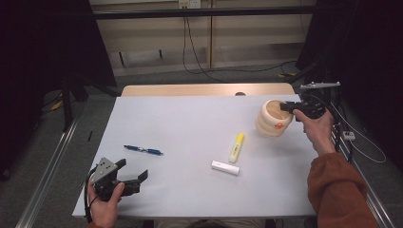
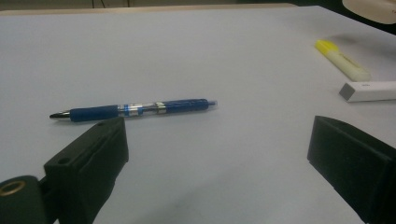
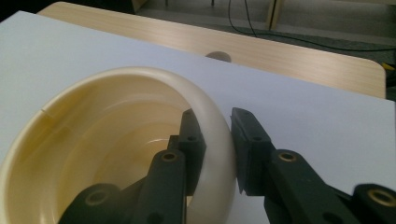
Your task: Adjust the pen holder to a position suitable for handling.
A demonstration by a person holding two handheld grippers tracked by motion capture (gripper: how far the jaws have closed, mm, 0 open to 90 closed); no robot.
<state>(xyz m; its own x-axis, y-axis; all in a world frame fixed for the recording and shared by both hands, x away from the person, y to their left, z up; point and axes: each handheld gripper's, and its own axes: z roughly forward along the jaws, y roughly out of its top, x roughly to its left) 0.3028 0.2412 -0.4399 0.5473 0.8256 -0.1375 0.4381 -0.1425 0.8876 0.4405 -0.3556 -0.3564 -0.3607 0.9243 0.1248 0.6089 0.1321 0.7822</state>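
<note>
Right gripper point(image 3: 215, 140): clamped on the rim of the cream holder point(image 1: 272, 118), one jaw inside the wall and one outside, pads pressing it.
Cream holder: at the far right of the white table point(image 1: 190, 123), mouth tipped toward the right gripper.
Left gripper point(image 1: 130, 176): jaws spread wide, nothing between them, held low at the table's near-left corner, well apart from the holder.
Blue pen point(image 2: 135, 109): lies flat just beyond the left gripper's jaws.
Yellow highlighter point(image 1: 236, 147): lies near the holder, on its near-left side.
White stick point(image 1: 225, 167): just beside the highlighter's near end, farther from the holder.
</note>
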